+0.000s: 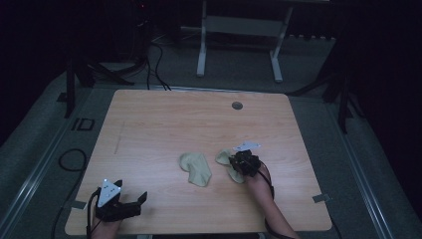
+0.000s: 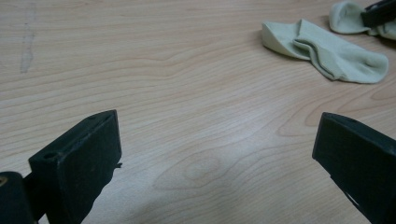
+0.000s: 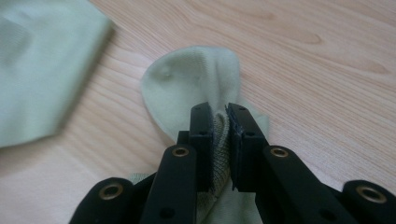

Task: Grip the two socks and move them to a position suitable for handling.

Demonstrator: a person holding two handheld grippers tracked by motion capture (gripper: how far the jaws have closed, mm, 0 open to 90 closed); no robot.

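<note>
Two pale green socks lie near the middle of the wooden table (image 1: 164, 124). The left sock (image 1: 196, 169) (image 2: 327, 51) (image 3: 42, 70) lies flat and untouched. My right gripper (image 1: 238, 160) (image 3: 219, 112) is down on the right sock (image 1: 225, 159) (image 3: 191, 86), its jaws pinched together with a fold of the sock's fabric between the pads. My left gripper (image 1: 130, 201) (image 2: 219, 144) rests at the table's near left corner, jaws wide apart over bare wood, nothing between them. In the left gripper view the right sock (image 2: 345, 16) sits far off at the top right.
A small round grey grommet (image 1: 237, 105) is set in the table near its far edge. A faint pencil-like line (image 1: 118, 138) marks the left part of the top. White desk legs (image 1: 201, 50) and cables (image 1: 154, 59) stand on the floor beyond.
</note>
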